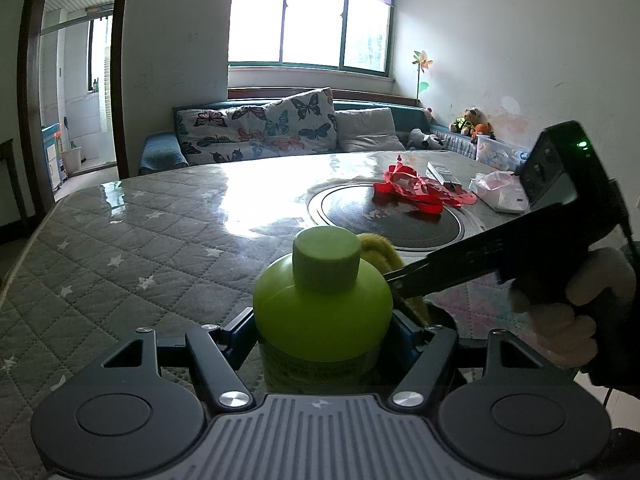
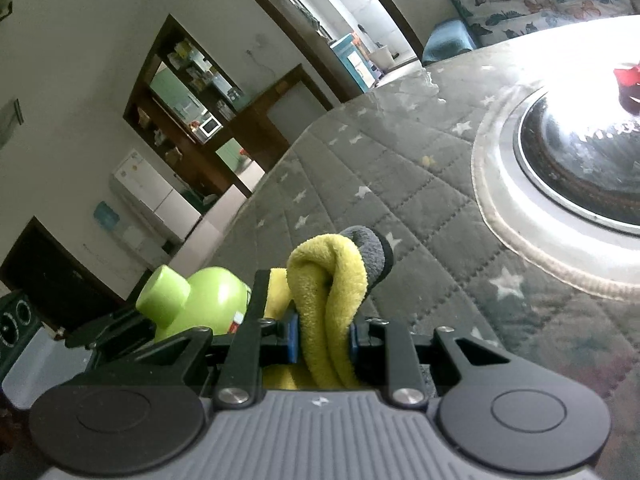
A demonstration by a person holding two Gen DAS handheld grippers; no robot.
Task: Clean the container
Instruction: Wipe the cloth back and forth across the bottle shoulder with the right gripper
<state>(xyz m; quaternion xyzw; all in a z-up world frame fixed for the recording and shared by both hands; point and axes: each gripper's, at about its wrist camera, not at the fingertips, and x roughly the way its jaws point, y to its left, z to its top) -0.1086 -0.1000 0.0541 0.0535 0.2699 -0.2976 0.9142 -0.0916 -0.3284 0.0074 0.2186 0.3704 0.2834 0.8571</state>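
Left wrist view: green container point(image 1: 322, 312) is clamped in left tongs point(image 1: 324, 332); yellow cloth point(image 2: 328, 304), pinched by right tongs point(image 2: 323, 340), is pressed at its 2 o'clock side. Wiping is underway; rubbing across the shoulder is needed next.

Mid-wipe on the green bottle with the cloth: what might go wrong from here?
1. The left gripper grips the green bottle on its rounded body; a sideways wipe could twist or slip it.
2. The yellow cloth is bunched in the right gripper, with loose folds that may snag the green cap.
3. The right gripper's jaws sit close to the bottle and could knock it instead of the cloth.
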